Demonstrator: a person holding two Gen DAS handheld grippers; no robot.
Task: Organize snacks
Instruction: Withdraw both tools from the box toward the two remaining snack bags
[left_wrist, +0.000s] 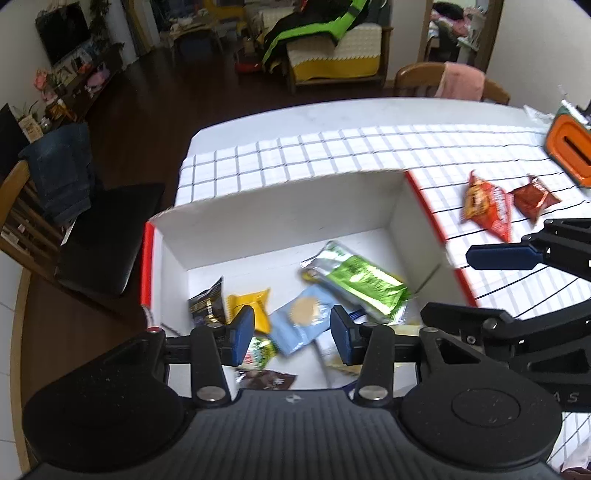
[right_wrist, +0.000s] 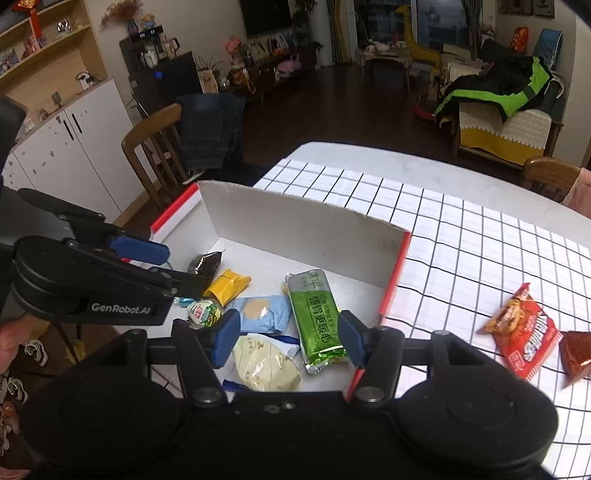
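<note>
Left tool (left_wrist: 291, 334): jaws apart, nothing between them, above the box.
Right tool (right_wrist: 289, 339): jaws apart, empty, over the box's near side.
Box (right_wrist: 295, 221): white, red-edged, on the checked desk (right_wrist: 461, 229), below both tools.
Green packet (right_wrist: 316, 314): in the box, ahead of the right tool.
Blue packet (left_wrist: 303, 323): in the box, ahead of the left tool.
Red packet (right_wrist: 524, 330): on the desk, right of the right tool, outside the box.

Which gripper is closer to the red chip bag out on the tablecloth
Right. The right gripper hangs over the box's side facing the red chip bag; the left gripper is over the box's far side.
</note>
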